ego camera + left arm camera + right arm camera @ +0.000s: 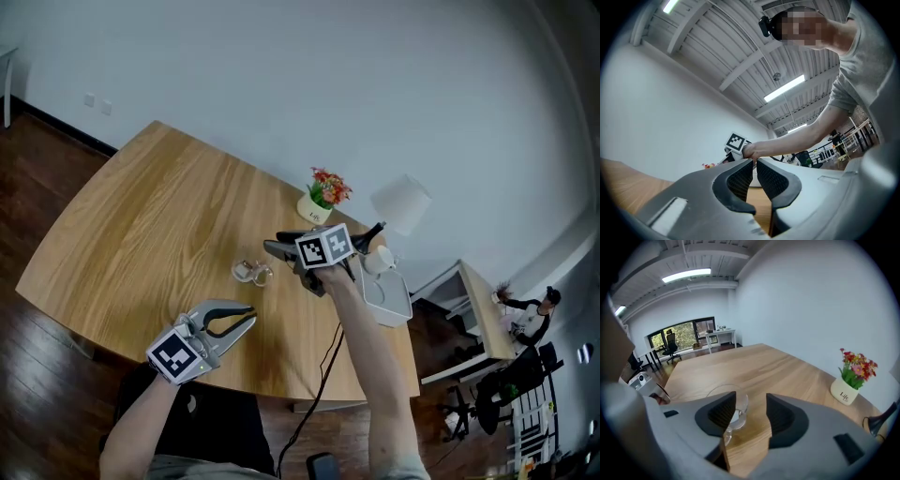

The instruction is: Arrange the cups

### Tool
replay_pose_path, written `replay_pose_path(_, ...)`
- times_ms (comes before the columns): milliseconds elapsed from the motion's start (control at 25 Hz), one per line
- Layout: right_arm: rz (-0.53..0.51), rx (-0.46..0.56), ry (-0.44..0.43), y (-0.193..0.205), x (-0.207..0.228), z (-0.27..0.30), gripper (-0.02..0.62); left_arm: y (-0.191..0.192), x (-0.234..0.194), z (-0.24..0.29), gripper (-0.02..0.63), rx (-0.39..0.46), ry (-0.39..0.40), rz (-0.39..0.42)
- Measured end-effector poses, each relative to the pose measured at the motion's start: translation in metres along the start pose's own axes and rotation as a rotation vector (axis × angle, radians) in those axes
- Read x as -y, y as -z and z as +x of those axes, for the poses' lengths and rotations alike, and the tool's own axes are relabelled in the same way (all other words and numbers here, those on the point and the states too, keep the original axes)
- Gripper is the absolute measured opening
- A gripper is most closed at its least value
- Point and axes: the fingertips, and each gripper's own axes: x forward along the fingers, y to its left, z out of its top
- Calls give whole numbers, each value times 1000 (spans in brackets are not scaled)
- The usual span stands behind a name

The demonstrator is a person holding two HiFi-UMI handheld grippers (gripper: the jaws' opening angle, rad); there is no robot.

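Left hand-held gripper [754,161] tilts upward, jaws seemingly closed; right hand-held gripper [751,400] angles downward, jaws apart.

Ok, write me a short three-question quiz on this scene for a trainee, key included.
1. True or false: the right gripper is clamped on the glass cup.
2. Which stands nearest the wall? A) flower pot B) glass cup C) left gripper
3. Fill in: the glass cup stands on the wooden ____.

Key:
1. False: its jaws stand apart and do not press the cup, which shows past one of them.
2. A
3. table
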Motion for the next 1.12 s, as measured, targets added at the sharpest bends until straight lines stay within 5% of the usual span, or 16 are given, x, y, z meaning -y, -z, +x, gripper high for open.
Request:
replay_pose_path(320,25,-226,-126,20,-12,38,74,0,0,1,35,-8,-5,-22)
replay_pose_path(520,-82,-373,-61,28,-12,41,31,-1,-3,4,37,-14,-6,-26)
replay_pose_path(840,-89,-324,-86,39,-43,19,26,2,0,5,23,-7,20,-23)
replay_pose_path(1120,-10,-236,-108,60,-35,-50,26,18,52,81,21,-39,201,-66)
